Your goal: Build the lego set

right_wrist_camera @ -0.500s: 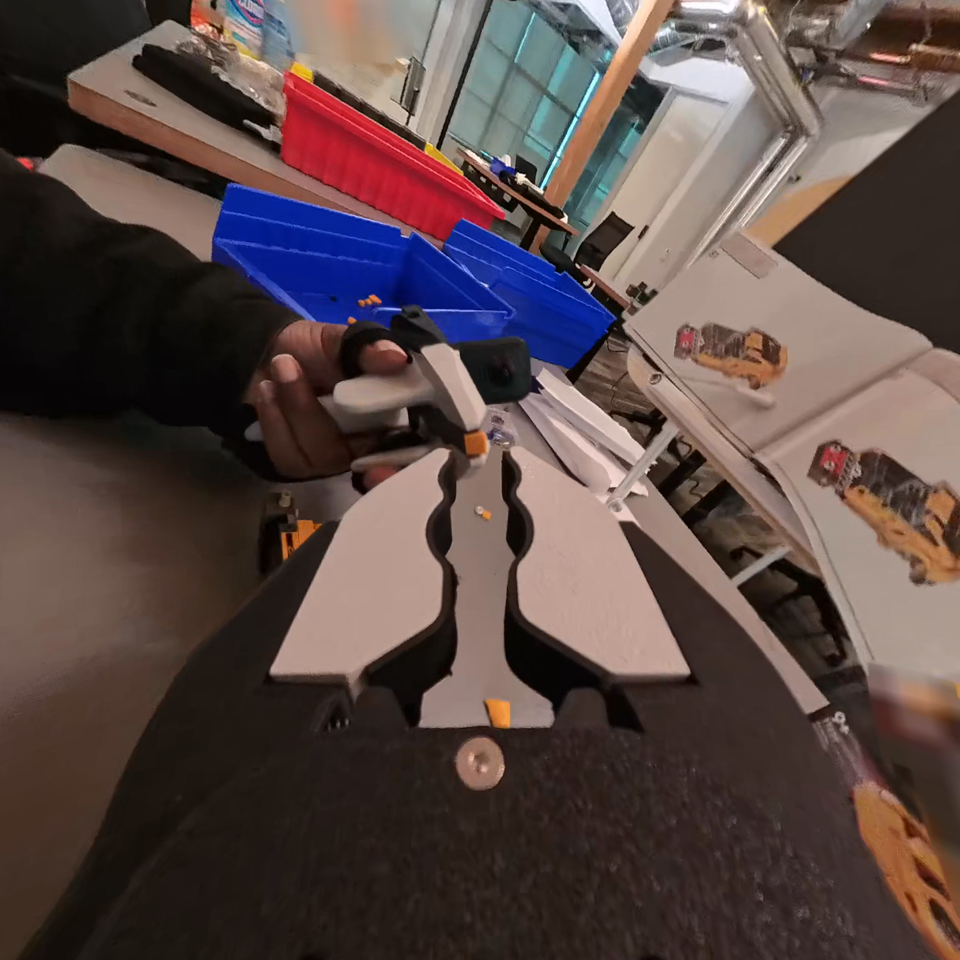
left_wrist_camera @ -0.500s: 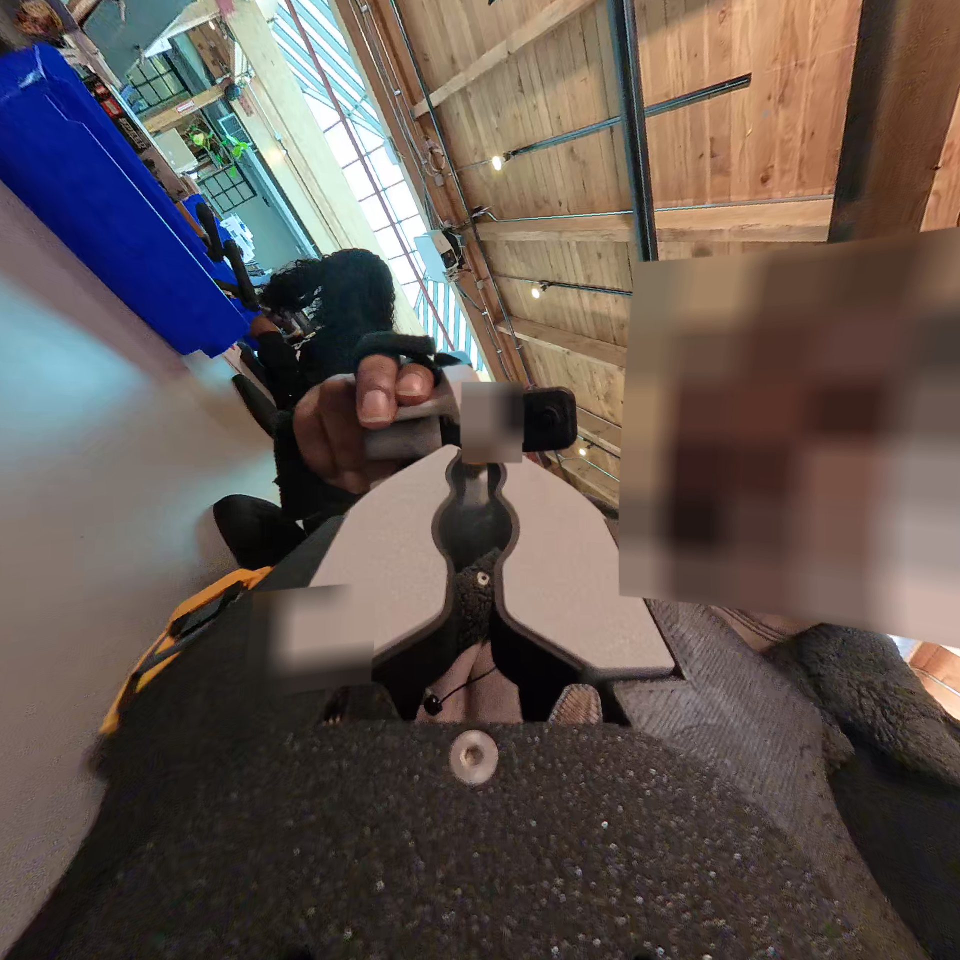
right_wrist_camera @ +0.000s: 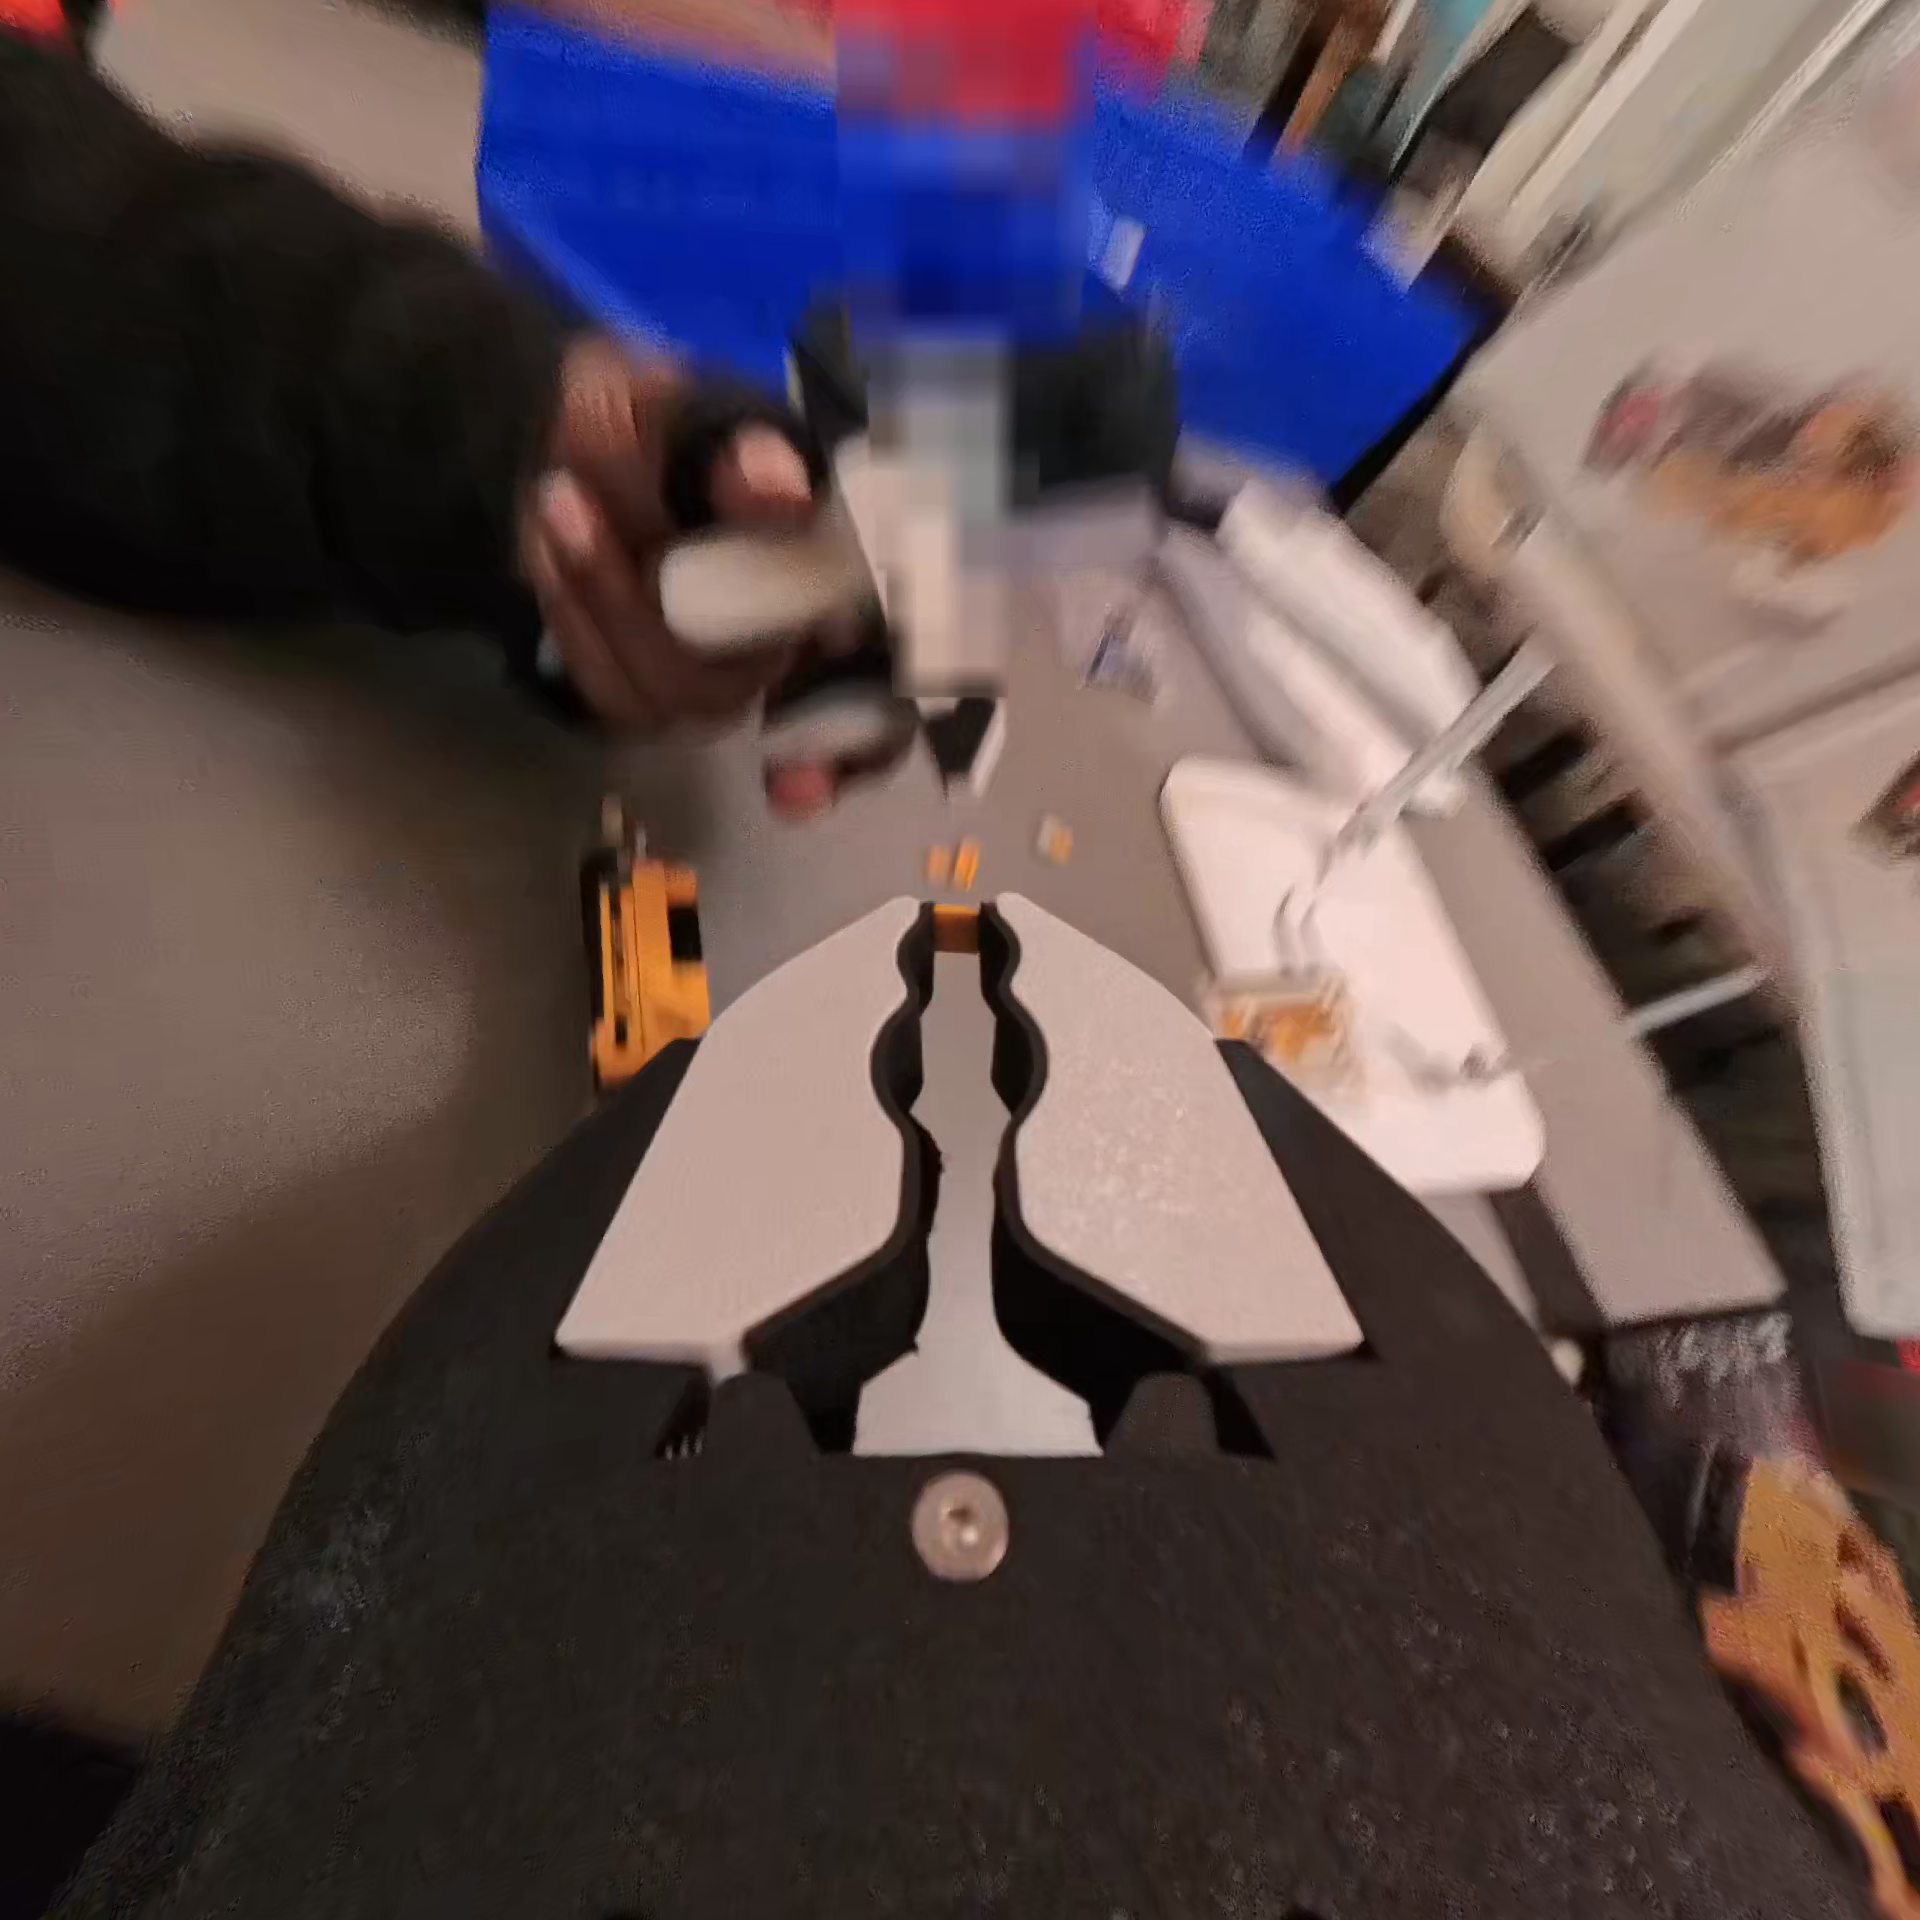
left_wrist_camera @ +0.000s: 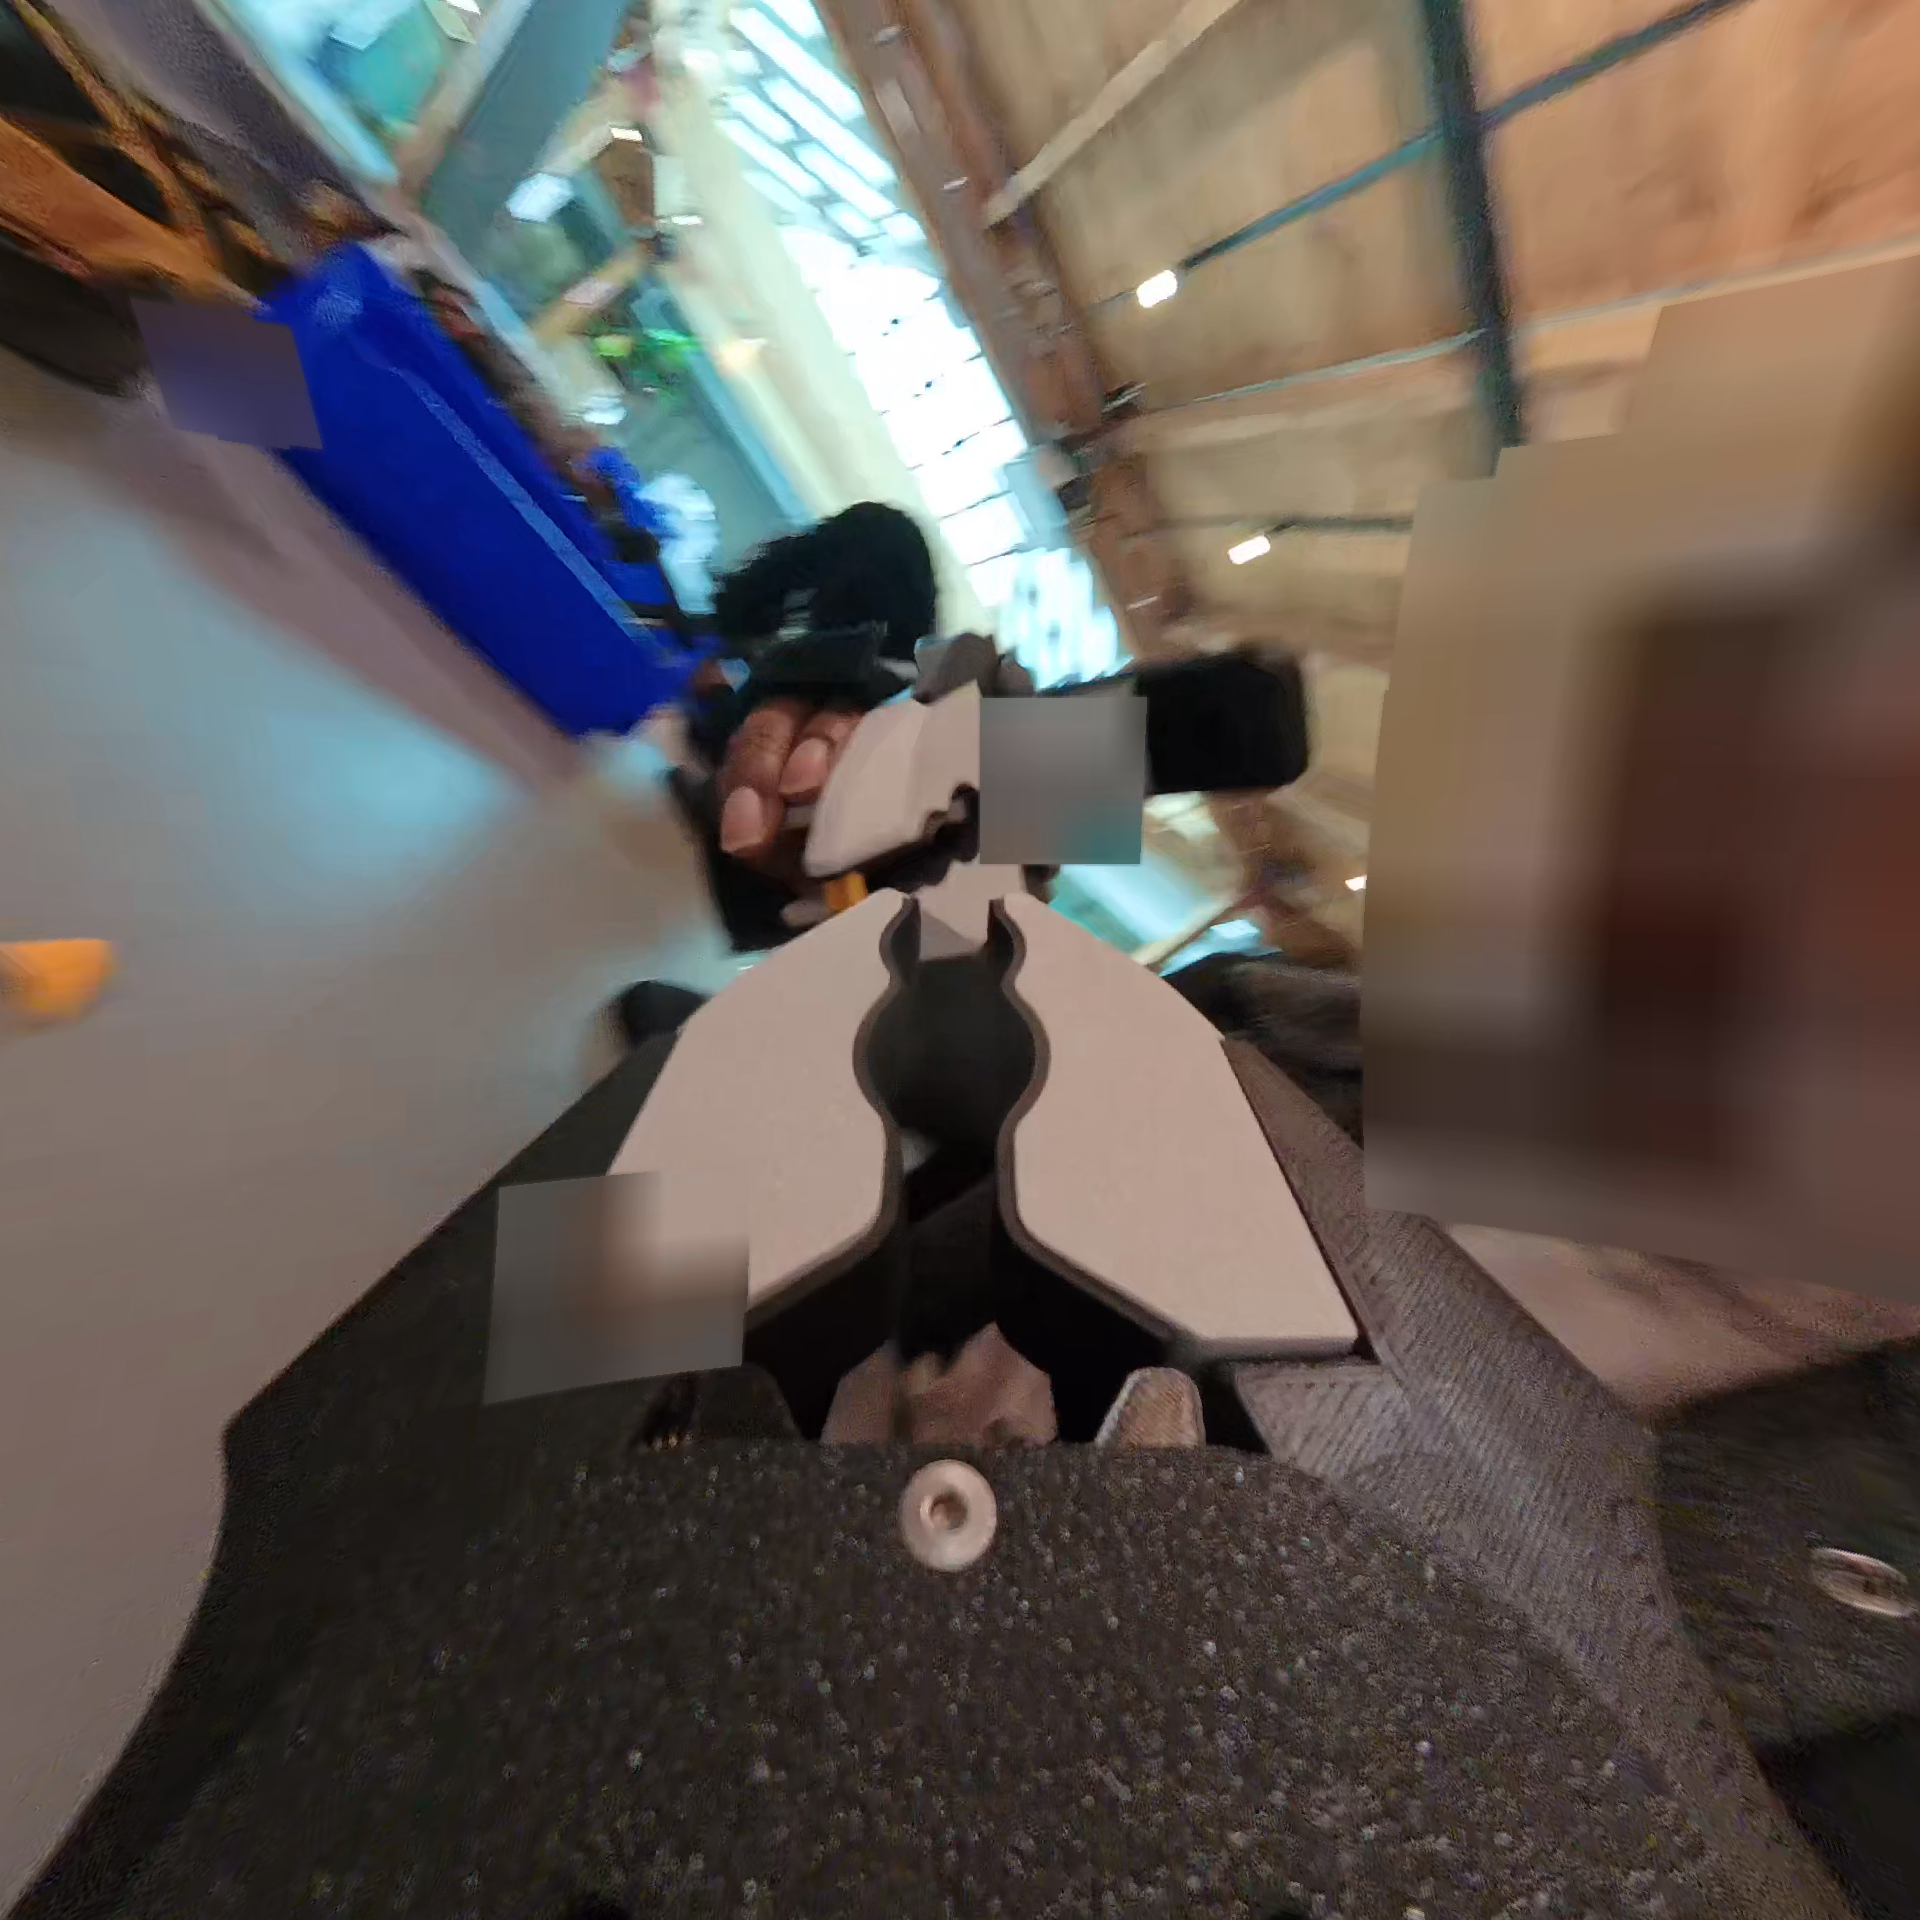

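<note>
My right gripper (right_wrist_camera: 954, 920) is shut on a small orange brick piece (right_wrist_camera: 956, 928), pinched between its fingertips above the grey table (right_wrist_camera: 260, 935). The same gripper shows in the left wrist view (left_wrist_camera: 894, 779), held by a hand (left_wrist_camera: 769, 769), with the orange piece (left_wrist_camera: 842, 891) at its tip. My left gripper (left_wrist_camera: 956, 914) is held up tilted just in front of it, its tips a little apart with nothing pressed between them. It shows blurred in the right wrist view (right_wrist_camera: 961, 748), held by a hand (right_wrist_camera: 623, 561) in a dark sleeve.
A yellow-and-black brick model (right_wrist_camera: 644, 977) lies left of my right gripper. Loose small orange pieces (right_wrist_camera: 956, 862) lie ahead. A white tray (right_wrist_camera: 1382, 1122) with a clear bag of pieces (right_wrist_camera: 1283, 1023) is at right. Blue bins (right_wrist_camera: 675, 177) stand behind and picture pages (right_wrist_camera: 1766, 468) at far right.
The orange piece was at the left gripper's tip. Now the right gripper's fingers have closed on it. Both views are blurred by fast motion, and the right gripper has tipped down toward the table.
</note>
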